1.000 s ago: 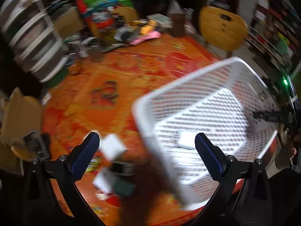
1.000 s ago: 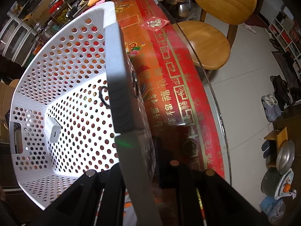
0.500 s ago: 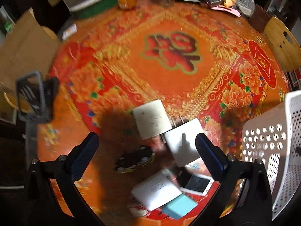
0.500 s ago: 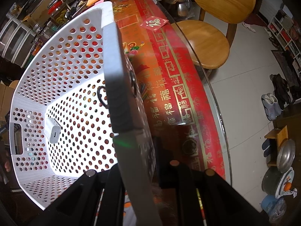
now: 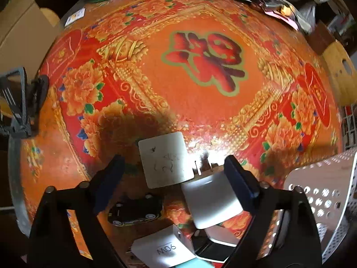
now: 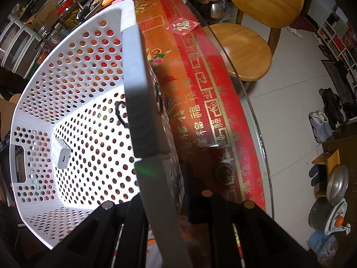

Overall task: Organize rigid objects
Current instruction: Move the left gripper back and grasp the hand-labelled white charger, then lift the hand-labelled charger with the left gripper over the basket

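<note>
Left claw (image 5: 174,174) hangs spread wide over a cluster of small things on the desk (image 5: 200,102), grasping nothing. Between its fingers: a flat white square adapter (image 5: 165,163) and, touching its right edge, a white plug charger (image 5: 212,201) with prongs pointing away; the right finger (image 5: 239,183) overlaps the charger's right side, contact unclear. A black toy car (image 5: 136,210) lies just below the adapter. At the bottom edge another white charger (image 5: 165,250), label reading upside down, is cut off; a phone-like slab (image 5: 223,245) beside it is half hidden by the claw frame, and a teal thing is barely visible below it. White basket (image 5: 323,192) pokes in at lower right, mostly out of frame.

Right wrist view: right claw (image 6: 160,203) is clenched on the basket's rim (image 6: 138,102), which runs up the middle and blocks the view; fingertips themselves hidden behind it. Inside the basket (image 6: 73,84) lies one small white charger (image 6: 61,150) near the far end by the handle slot (image 6: 19,165); a black loop (image 6: 120,114) shows partly behind the rim, identity unclear. Wooden chair (image 6: 245,51) stands beside the desk edge; shoes (image 6: 321,122) and pans (image 6: 337,185) on the floor at right. Far desk clutter too blurred to name.
</note>
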A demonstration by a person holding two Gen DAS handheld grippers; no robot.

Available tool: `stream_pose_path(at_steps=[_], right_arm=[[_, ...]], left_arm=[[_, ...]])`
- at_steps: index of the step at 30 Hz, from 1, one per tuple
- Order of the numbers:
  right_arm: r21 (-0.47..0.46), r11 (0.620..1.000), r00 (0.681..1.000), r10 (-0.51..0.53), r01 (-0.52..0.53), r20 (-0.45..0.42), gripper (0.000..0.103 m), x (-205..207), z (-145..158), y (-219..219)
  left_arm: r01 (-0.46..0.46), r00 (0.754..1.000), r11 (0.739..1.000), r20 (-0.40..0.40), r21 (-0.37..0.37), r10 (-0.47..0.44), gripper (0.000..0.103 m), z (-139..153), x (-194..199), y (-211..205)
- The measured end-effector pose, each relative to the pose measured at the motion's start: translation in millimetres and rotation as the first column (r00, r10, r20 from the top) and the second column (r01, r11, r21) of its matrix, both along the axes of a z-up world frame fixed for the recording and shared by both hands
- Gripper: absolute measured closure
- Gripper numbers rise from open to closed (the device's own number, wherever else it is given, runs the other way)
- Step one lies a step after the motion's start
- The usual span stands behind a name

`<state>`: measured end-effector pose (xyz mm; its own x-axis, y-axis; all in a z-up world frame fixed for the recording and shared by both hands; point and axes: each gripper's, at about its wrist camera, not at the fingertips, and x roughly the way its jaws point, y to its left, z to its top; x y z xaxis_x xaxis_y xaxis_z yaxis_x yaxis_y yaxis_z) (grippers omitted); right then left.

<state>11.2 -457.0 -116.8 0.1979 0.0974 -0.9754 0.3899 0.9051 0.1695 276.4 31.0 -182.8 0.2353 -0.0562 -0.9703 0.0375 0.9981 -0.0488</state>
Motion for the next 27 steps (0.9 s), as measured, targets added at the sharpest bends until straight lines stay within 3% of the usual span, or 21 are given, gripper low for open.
stream_pose_path(at_steps=[3, 8, 15, 16, 17, 27], right_arm=[[0.001, 1.0, 1.0, -0.003, 0.003, 0.001, 0.094, 0, 0, 0], [0.001, 1.0, 1.0, -0.004, 0.003, 0.003, 0.094, 0, 0, 0], [0.001, 1.0, 1.0, -0.003, 0.003, 0.003, 0.094, 1, 1, -1], [0.001, 1.0, 1.0, -0.003, 0.003, 0.003, 0.094, 1, 1, -1], [0.0, 1.0, 1.0, -0.002, 0.002, 0.004, 0.094, 1, 1, -1], [0.003, 1.0, 1.0, -0.004, 0.004, 0.008, 0.094, 1, 2, -1]], left_arm=[[-0.004, 1.0, 1.0, -0.021, 0.001, 0.004, 0.041, -5, 2, 0], [-0.002, 1.0, 1.0, -0.022, -0.011, 0.002, 0.045, -8, 3, 0], [0.029, 1.0, 0.999, 0.002, 0.029, -0.029, 0.047, -5, 0, -6], [0.032, 0.999, 0.999, 0.006, 0.034, -0.032, 0.058, -4, 0, -6], [0.035, 0.999, 0.998, 0.013, 0.057, -0.036, 0.061, -3, 0, -6], [0.087, 0.996, 0.993, 0.017, 0.08, -0.089, 0.061, 0, -8, -10]])
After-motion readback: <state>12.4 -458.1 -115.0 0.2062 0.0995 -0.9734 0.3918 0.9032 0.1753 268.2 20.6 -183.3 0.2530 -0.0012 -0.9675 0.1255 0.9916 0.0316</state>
